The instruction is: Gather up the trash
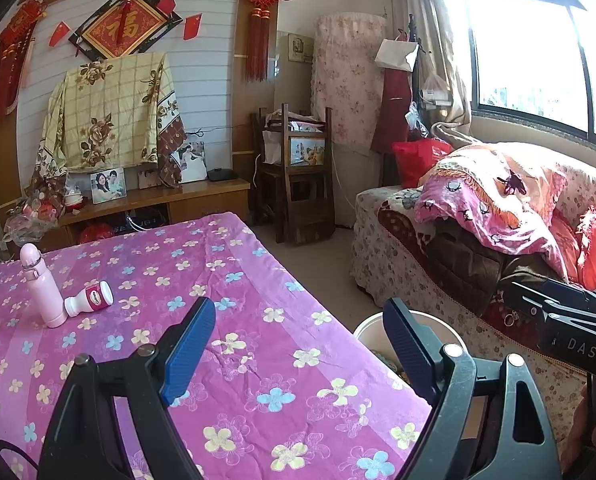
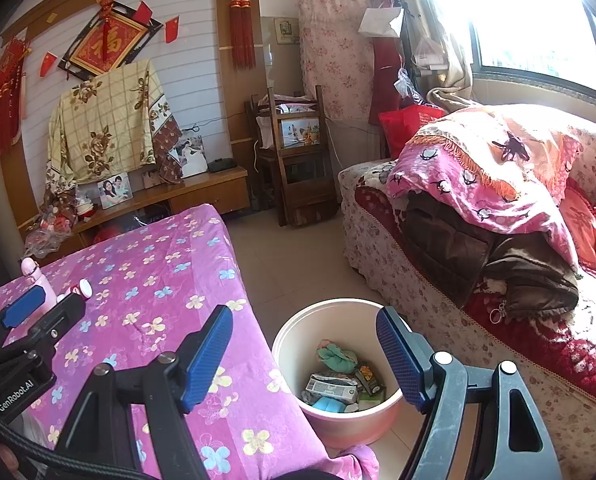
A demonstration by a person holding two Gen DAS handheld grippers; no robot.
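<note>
A small white bottle with a red label (image 1: pixel 90 300) lies on its side on the purple flowered tablecloth (image 1: pixel 234 264), against an upright pink flask (image 1: pixel 42 286). Both show small in the right wrist view, bottle (image 2: pixel 82 289) and flask (image 2: pixel 38 278). A pink bin (image 2: pixel 294 344) with several pieces of trash stands on the floor beside the table; its rim shows in the left wrist view (image 1: pixel 367 330). My left gripper (image 1: pixel 299 354) is open and empty above the table's near right part. My right gripper (image 2: pixel 303 356) is open and empty above the bin.
A sofa (image 2: pixel 437 300) piled with blankets and a brown jacket runs along the right under the window. A wooden chair (image 2: pixel 298 160) and a low TV cabinet (image 2: pixel 202 194) stand at the back. Tiled floor (image 2: pixel 294 256) lies between table and sofa.
</note>
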